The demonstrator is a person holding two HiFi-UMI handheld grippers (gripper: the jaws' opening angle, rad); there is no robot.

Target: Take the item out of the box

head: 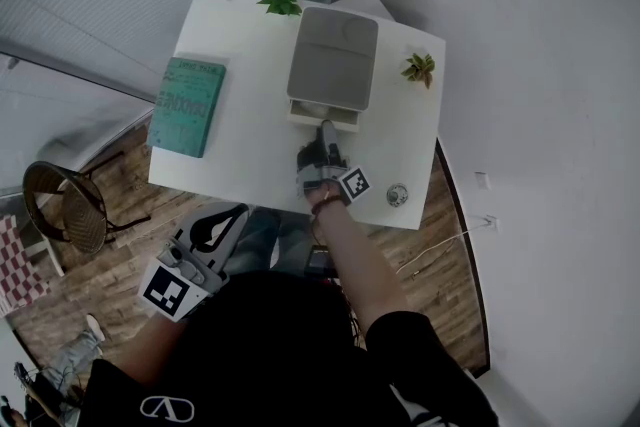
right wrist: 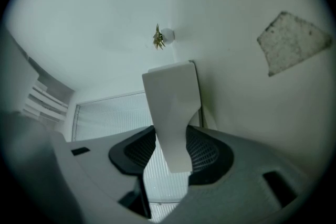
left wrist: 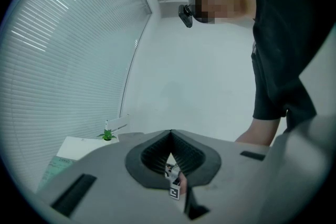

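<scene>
The box (head: 333,55) sits on the white desk (head: 250,150) with its grey lid on top. Along its near front edge, the side facing the person, a pale strip shows under the lid. That edge is where the coming move is decided.

The right gripper (head: 326,128) lies straight in front of that near edge, pointing at the box, its tips right at the pale strip. The left gripper (head: 232,213) hangs well back from the box, off the near edge of the desk and low beside the person. The right hand is therefore much the nearer, and it is the one at work.

In the right gripper view, a flat white piece (right wrist: 170,107) runs lengthwise along the line the gripper points. Its broad end is away toward the box and its narrow end is down between the jaws. It looks to be the item, or a tab of it, though the pictures do not settle that.

The right jaws stand about half closed round the narrow end. The dark pads (right wrist: 207,152) lie against both of its edges, so it reads as a grip rather than a loose straddle. From there, a straight pull back from the box along the piece's length seems the likely next move.

The left gripper's jaws meet at their tips, with nothing between them.
</scene>
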